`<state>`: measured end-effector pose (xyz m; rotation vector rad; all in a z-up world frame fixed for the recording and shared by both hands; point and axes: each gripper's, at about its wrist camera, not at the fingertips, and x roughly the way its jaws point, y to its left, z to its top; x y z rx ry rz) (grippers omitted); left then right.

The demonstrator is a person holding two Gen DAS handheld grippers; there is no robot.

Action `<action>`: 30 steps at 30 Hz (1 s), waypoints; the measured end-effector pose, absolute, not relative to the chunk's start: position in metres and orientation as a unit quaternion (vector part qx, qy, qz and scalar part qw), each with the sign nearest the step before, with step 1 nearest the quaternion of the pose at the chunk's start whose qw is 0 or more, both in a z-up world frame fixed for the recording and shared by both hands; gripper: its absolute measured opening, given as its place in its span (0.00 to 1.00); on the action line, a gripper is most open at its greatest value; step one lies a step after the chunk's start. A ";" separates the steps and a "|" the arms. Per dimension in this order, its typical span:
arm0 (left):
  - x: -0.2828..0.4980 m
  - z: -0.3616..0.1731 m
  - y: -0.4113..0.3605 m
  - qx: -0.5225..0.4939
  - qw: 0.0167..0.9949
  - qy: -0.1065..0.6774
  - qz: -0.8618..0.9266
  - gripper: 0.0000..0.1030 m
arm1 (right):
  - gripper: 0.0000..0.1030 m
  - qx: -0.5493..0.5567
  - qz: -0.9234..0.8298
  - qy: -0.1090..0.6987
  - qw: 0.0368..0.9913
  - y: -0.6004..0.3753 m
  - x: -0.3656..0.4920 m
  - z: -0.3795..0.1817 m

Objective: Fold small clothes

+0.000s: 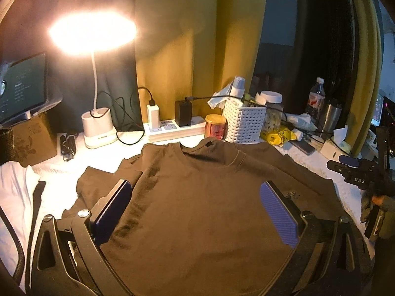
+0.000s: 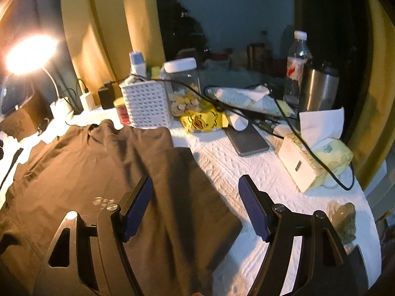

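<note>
Nearest to the viewer, the left tongs (image 1: 195,209) hang spread wide over the chest of a dark brown sweatshirt (image 1: 202,197), gripping nothing, with the blue ribbed pads (image 1: 279,212) angled outward on either side. The right tongs (image 2: 195,209) are likewise wide apart and empty, poised above the garment's right sleeve (image 2: 187,197) where it meets the white textured cloth covering the table (image 2: 246,172). The sweatshirt lies flat, front side up, its long axis running away from the viewer: the hem is closest and the round collar (image 1: 209,150) points toward the far clutter. That right sleeve lies alongside the body, slanting back toward the hem; the other sleeve is bunched at the left edge. A white garment (image 1: 14,197) lies just beside the sweatshirt on the left. Beyond the collar, near it, stand a red-labelled tin (image 1: 215,126) and a white perforated basket (image 1: 243,122), with a clear jar with a white lid (image 1: 270,111) just behind. Farther left sits a white power strip (image 1: 175,129) with chargers plugged in, then a lit desk lamp (image 1: 98,125). To the right are a yellow packet (image 2: 202,122), a grey phone (image 2: 246,140), a tissue box (image 2: 316,160), a steel tumbler (image 2: 321,86) and a plastic water bottle (image 2: 296,66). Yellow curtains (image 1: 197,37) and a dark window close the background.
</note>
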<state>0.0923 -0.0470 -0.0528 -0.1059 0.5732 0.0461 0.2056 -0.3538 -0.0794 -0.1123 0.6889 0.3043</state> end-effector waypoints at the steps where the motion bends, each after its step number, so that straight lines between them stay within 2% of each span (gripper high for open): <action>1: 0.095 -0.055 -0.047 -0.052 0.957 0.286 0.023 0.99 | 0.73 -0.053 0.151 0.343 0.926 -0.355 0.211 -0.083; 10: 0.123 -0.074 -0.042 -0.053 0.947 0.317 0.029 0.99 | 0.72 -0.059 0.167 0.406 0.897 -0.351 0.256 -0.115; 20: 0.134 -0.088 -0.041 -0.055 0.940 0.336 0.029 0.99 | 0.63 -0.066 0.192 0.436 0.877 -0.346 0.265 -0.134; 22: 0.135 -0.089 -0.042 -0.055 0.939 0.338 0.026 0.99 | 0.53 -0.069 0.183 0.434 0.880 -0.347 0.263 -0.134; 24: 0.135 -0.089 -0.043 -0.055 0.939 0.339 0.023 0.99 | 0.35 -0.068 0.184 0.433 0.880 -0.346 0.264 -0.134; 25: 0.135 -0.089 -0.043 -0.054 0.939 0.339 0.022 0.99 | 0.23 -0.069 0.182 0.433 0.880 -0.347 0.264 -0.135; 28: 0.132 -0.086 -0.044 -0.053 0.940 0.336 0.018 0.99 | 0.12 -0.067 0.191 0.433 0.878 -0.344 0.264 -0.135; 30: 0.129 -0.082 -0.044 -0.050 0.942 0.330 0.017 0.99 | 0.09 -0.067 0.191 0.429 0.880 -0.343 0.262 -0.133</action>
